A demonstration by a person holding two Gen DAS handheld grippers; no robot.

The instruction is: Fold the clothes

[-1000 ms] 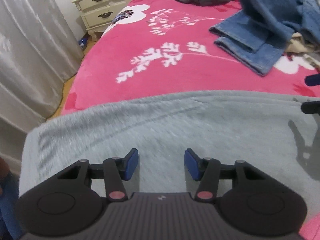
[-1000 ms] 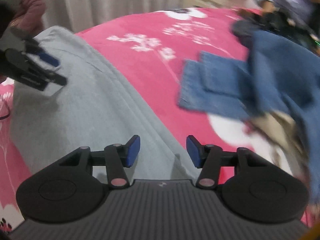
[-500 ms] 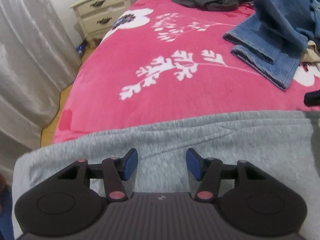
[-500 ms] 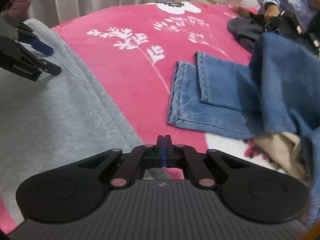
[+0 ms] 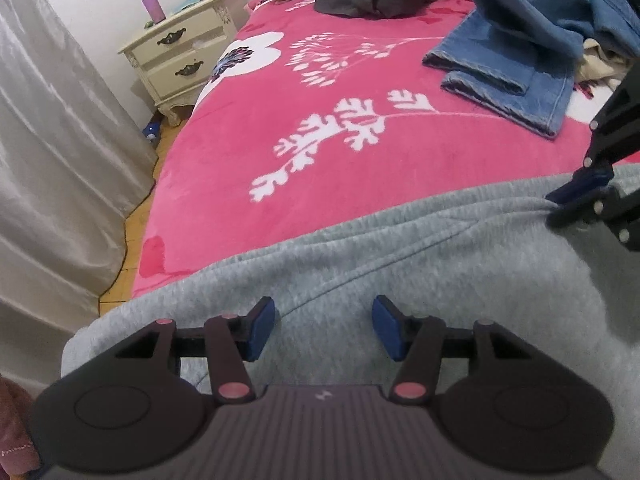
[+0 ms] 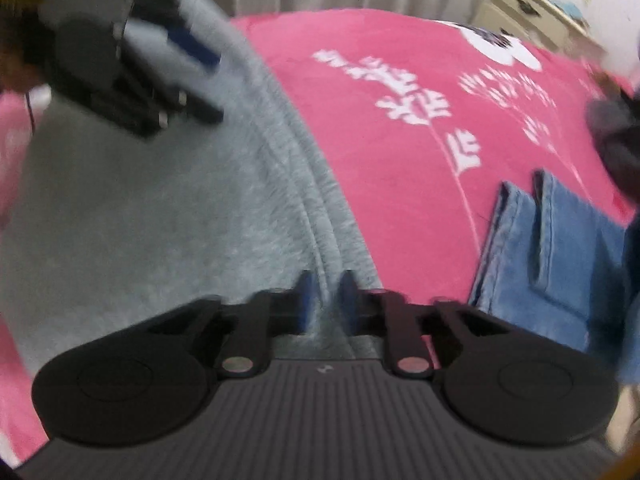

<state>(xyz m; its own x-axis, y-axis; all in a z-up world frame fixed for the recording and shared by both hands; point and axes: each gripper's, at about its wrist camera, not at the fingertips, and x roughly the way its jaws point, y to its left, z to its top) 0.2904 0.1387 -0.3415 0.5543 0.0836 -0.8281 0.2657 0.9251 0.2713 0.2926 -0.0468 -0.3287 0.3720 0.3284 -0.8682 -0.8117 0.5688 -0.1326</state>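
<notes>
Directly under the left gripper (image 5: 323, 328), whose fingers are spread apart, lies the grey garment (image 5: 400, 264). To its right, the right gripper (image 6: 325, 304) pinches the garment's seamed edge. Beyond both stretches the pink blanket (image 5: 360, 80), with jeans (image 5: 508, 64) farther off.

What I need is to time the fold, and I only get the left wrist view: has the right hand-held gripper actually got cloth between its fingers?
Observer: Yes. In the right wrist view the right hand-held gripper is closed on a raised ridge of the grey garment, along its stitched edge seam.
Operator: Are the jeans caught in that grip?
Observer: No. The jeans lie to its right, with pink blanket between them and the grey edge.
Operator: And my gripper from there?
Observer: The left hand-held gripper is open over the garment's far end; it is too blurred to tell whether it touches.
</notes>
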